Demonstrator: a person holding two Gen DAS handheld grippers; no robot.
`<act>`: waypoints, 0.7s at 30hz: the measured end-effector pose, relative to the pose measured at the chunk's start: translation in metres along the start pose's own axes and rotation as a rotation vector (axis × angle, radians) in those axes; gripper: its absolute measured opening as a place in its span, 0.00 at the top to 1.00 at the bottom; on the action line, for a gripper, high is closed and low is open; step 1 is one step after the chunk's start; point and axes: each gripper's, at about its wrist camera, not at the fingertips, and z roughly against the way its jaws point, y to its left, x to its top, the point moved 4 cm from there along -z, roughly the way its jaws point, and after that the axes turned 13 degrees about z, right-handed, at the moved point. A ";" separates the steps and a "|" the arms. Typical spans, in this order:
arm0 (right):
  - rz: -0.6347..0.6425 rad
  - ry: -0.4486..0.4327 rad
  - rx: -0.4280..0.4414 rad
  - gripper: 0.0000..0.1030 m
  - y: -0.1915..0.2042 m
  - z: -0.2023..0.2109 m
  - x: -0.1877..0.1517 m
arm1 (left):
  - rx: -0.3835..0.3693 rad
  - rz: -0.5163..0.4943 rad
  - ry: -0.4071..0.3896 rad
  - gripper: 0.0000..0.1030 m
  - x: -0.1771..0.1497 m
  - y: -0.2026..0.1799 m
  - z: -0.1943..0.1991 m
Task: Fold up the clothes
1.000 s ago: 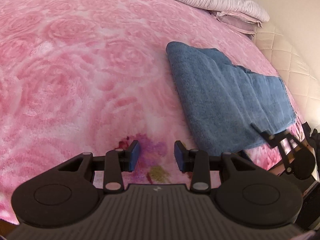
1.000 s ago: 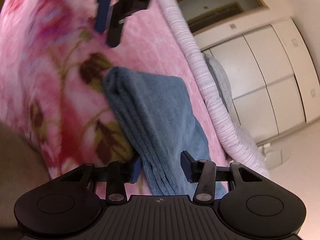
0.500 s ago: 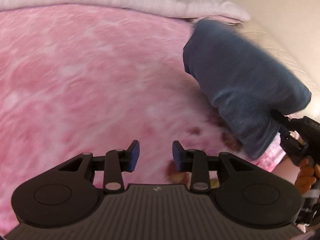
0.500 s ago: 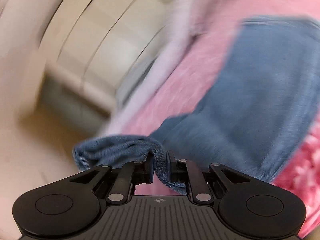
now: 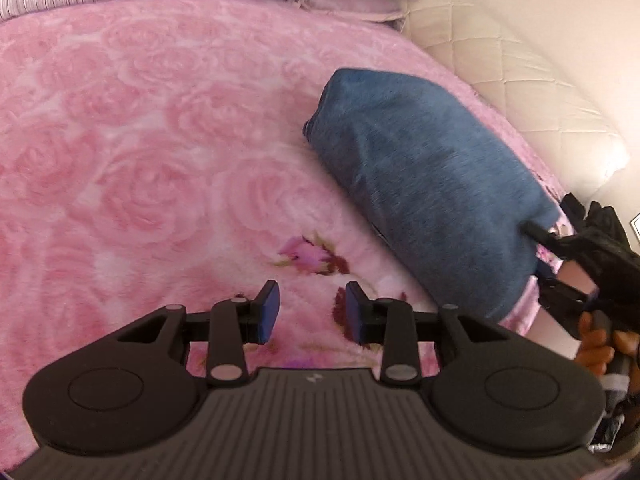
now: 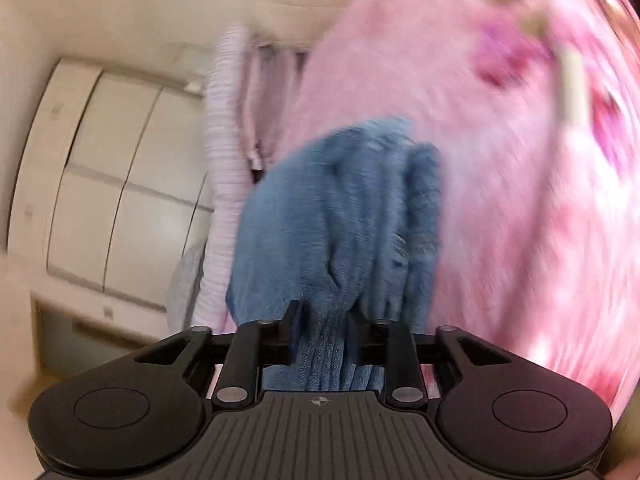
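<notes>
My right gripper [image 6: 324, 334] is clenched on a bunched end of the blue garment [image 5: 432, 200]; from its own camera the gathered cloth runs straight through between the fingers and hangs forward over the pink rose blanket [image 5: 140, 160] of the bed. My left gripper [image 5: 308, 312] is released, its blue-padded fingers [image 5: 268, 312] spread with nothing between them, poised over the blanket's flower print.

Seen from the left wrist, the garment is a folded bundle lying up and to the right of my left fingers, its long axis slanting from the rounded far end near the middle of the bed down toward the right edge, where the right gripper [image 5: 560, 248] holds the near end. That near end is by far closer to my right hand; the far rounded end is the free one, and it lies ahead and to the right of the left fingers, apart from them. I judge the next fold turns on carrying the held end along that slanted axis toward the far end, or on bringing my left fingers across to the right to pin it.
</notes>
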 end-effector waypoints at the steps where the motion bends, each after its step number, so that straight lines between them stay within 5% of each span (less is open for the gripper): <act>1: 0.010 0.003 0.009 0.65 0.001 -0.002 0.001 | -0.007 0.002 0.004 0.71 0.002 -0.001 -0.003; 7: -0.013 0.015 0.038 0.64 -0.005 -0.014 0.006 | -0.040 -0.001 0.008 0.71 0.014 -0.015 -0.019; 9: 0.045 -0.006 0.013 0.85 0.003 -0.009 0.009 | -0.048 -0.005 0.008 0.71 0.019 -0.020 -0.024; 15: 0.246 -0.098 -0.052 0.89 0.037 0.025 0.020 | -0.092 -0.054 0.004 0.71 0.031 -0.039 -0.033; 21: 0.084 -0.075 -0.149 0.89 -0.002 0.030 -0.004 | -0.121 -0.043 0.012 0.71 0.038 -0.043 -0.042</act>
